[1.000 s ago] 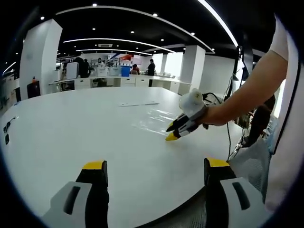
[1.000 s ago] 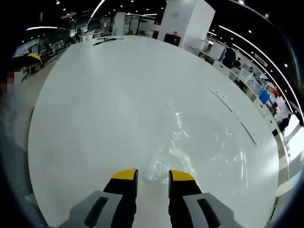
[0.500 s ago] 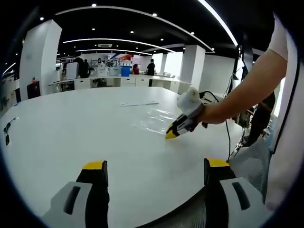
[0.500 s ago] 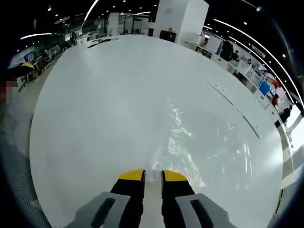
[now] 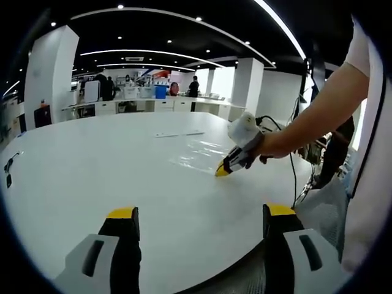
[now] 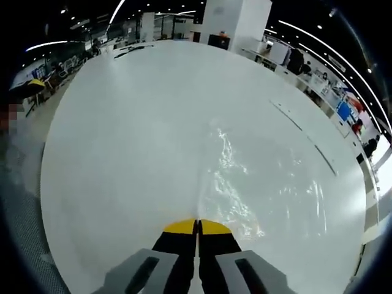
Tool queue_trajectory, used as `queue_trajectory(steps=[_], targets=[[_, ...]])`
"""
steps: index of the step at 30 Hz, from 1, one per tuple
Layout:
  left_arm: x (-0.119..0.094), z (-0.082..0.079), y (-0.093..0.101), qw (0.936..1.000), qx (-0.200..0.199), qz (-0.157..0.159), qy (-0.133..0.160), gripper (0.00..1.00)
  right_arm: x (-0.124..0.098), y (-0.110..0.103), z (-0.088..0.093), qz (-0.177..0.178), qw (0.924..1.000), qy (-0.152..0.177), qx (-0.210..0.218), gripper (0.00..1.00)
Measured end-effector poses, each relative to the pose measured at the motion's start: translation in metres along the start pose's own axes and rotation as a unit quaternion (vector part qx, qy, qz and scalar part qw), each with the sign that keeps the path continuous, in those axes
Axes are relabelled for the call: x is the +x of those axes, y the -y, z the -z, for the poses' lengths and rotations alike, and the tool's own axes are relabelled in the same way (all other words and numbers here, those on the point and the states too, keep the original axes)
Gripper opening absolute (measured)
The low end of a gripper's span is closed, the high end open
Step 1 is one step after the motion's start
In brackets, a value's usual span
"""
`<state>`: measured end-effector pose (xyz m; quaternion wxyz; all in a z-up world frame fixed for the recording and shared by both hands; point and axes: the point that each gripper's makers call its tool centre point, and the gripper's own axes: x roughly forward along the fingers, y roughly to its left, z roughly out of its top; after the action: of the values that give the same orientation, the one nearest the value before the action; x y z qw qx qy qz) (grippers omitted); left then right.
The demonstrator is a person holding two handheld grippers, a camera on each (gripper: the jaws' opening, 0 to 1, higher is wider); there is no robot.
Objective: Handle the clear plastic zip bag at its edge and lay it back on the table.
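Right gripper: 2 jaws, parted 1 s ago, now clenched on the near edge of the zip bag, which lies flat mid-table. Grasp made; lift looks next. Left gripper gapes idle at the table's near edge.

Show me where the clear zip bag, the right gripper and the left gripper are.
clear zip bag [image 6: 269,184]: right gripper view, its shiny wrinkled middle.
right gripper [image 5: 222,171]: left gripper view, its yellow tips at the bag's edge.
left gripper [image 5: 201,212]: left gripper view, midway between its yellow tips.
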<state>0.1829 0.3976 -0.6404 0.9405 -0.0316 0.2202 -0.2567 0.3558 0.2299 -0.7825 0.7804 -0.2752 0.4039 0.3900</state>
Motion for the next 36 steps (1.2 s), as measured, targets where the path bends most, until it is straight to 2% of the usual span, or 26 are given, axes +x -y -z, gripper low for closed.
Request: queue_trajectory(steps=[6,21,36], targets=[[0.000,0.001,0.000,1.0000,0.001,0.003,-0.002,0.81,-0.012,0.001,0.002,0.003,0.9993,0.001,-0.038,0.00],[0.001,0.003,0.003,0.9999,0.005,0.012,-0.004,0.80,-0.043,0.003,0.011,0.004,0.9958,0.007,-0.091,0.00],[0.001,0.006,0.007,0.9995,0.011,0.025,-0.014,0.76,-0.083,-0.003,0.001,0.013,0.9871,0.044,-0.154,0.00]])
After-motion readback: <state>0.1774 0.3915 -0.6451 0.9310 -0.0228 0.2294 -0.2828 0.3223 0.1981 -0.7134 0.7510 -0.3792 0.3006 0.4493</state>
